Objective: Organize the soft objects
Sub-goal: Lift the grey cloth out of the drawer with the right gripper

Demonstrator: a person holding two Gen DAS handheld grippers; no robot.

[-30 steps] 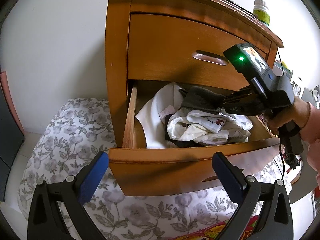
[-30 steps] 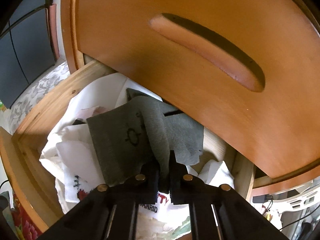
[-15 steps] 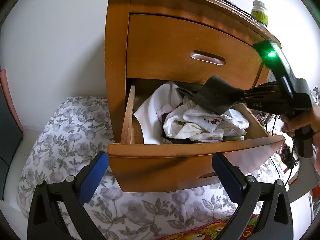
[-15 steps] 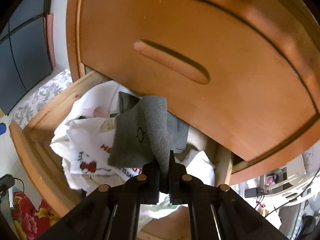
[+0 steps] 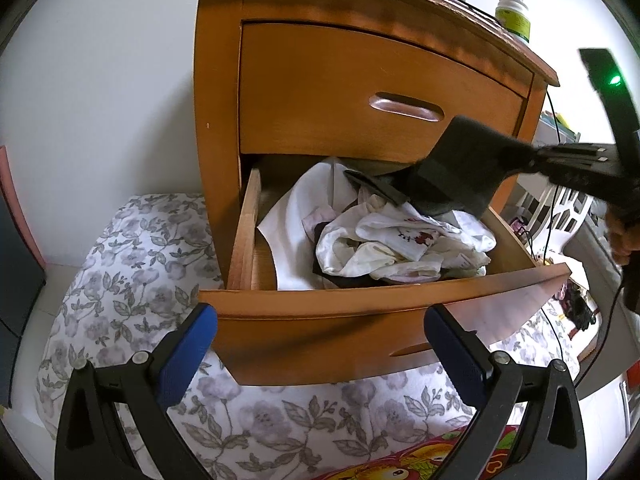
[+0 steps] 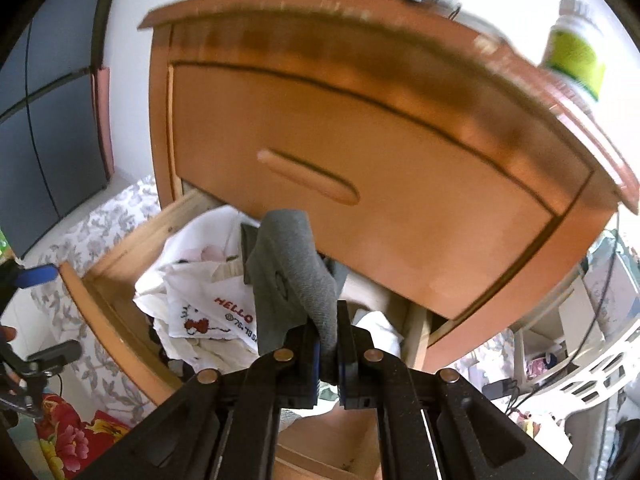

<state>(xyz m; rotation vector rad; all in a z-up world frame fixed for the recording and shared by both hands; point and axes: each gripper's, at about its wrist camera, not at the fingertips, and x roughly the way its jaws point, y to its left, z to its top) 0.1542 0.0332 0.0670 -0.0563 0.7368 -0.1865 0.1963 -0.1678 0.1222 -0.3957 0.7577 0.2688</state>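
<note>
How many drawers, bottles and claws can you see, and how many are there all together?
Drawers: 2, a shut top drawer and an open bottom drawer.
Bottles: 1, a green-label bottle.
Claws: 2, the left claw and the right claw, which grips a grey sock.
Total: 5

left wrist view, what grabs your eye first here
The right tongs pinch a grey sock, lifted above the open lower drawer of an orange wooden nightstand. Below it, white clothes lie heaped in that drawer. The left tongs hang open in front.
</note>
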